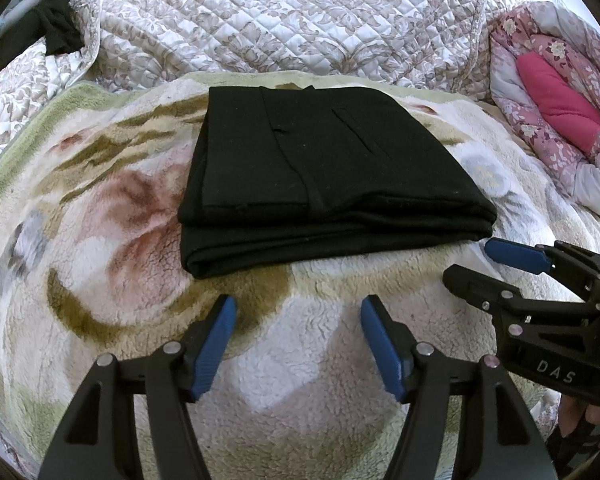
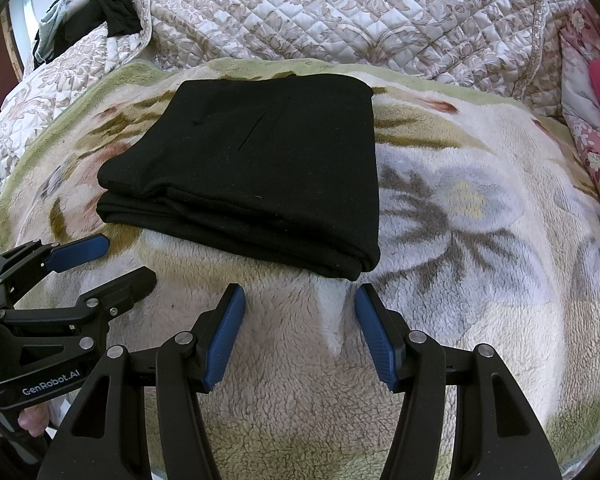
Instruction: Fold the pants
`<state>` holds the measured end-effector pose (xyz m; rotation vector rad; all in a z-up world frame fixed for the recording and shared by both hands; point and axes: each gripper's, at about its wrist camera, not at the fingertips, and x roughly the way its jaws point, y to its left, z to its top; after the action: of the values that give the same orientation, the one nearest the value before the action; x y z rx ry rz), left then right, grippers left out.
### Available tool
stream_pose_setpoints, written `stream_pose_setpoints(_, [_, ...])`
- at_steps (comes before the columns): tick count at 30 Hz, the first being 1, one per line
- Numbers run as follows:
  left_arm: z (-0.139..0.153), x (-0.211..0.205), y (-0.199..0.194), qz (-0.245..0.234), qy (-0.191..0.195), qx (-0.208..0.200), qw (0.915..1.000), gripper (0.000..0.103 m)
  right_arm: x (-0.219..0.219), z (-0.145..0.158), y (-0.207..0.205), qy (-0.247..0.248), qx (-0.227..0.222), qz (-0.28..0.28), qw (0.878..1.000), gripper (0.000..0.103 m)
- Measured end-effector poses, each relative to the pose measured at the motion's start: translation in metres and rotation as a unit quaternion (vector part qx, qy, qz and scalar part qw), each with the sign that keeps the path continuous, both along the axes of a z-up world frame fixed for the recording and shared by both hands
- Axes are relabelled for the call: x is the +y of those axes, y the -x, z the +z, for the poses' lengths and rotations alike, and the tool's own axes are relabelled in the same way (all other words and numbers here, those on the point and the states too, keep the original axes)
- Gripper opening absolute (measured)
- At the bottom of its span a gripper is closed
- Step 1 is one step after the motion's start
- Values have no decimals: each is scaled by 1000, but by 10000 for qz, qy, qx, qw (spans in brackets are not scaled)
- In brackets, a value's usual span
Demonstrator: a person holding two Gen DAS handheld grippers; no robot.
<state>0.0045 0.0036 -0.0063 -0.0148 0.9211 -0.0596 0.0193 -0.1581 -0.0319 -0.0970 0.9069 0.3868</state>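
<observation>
Bed first, since it fills everything: a quilted cover at the back, and over it a fluffy flower-print blanket that the black pants sit on, roughly in the middle.

The pants look pretty much folded already, a thick flat rectangle with several layers stacked at the edge facing me. My guess is they're soft and floppy, light enough, not slippery, nothing to break. They'd sag if I lifted them by one corner, so I'd pinch all the layers together at the two near corners, or slide under the near folded edge. The fleece underneath probably grips a bit, so dragging could mess up the stack.

The long axis looks to run from me toward the quilt, though the fisheye bends things. A slit pocket and a seam run the same way. Which end is the waistband, I can't tell.

My left tool and right tool both hover just short of the near edge, jaws spread, pinching nothing.
</observation>
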Motion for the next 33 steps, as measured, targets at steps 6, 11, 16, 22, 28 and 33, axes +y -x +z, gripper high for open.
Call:
stream_pose_setpoints(6, [0, 0, 0, -5, -11, -4, 10000, 69, 0, 0, 0, -4, -8, 1, 10000, 58])
stream_pose_setpoints(11, [0, 0, 0, 1, -7, 7, 10000, 69, 0, 0, 0, -3, -5, -4, 10000, 58])
stream_pose_setpoints(16, [0, 0, 0, -3, -10, 4, 10000, 69, 0, 0, 0, -1, -6, -7, 10000, 59])
stream_pose_setpoints(22, [-1, 1, 0, -12, -2, -10, 10000, 69, 1, 0, 1, 0, -10, -11, 10000, 59])
stream_pose_setpoints(28, [-1, 1, 1, -8, 0, -9, 10000, 69, 1, 0, 1, 0, -12, -13, 10000, 59])
stream_pose_setpoints(33, [-1, 1, 0, -12, -3, -7, 10000, 69, 1, 0, 1, 2, -14, -14, 10000, 59])
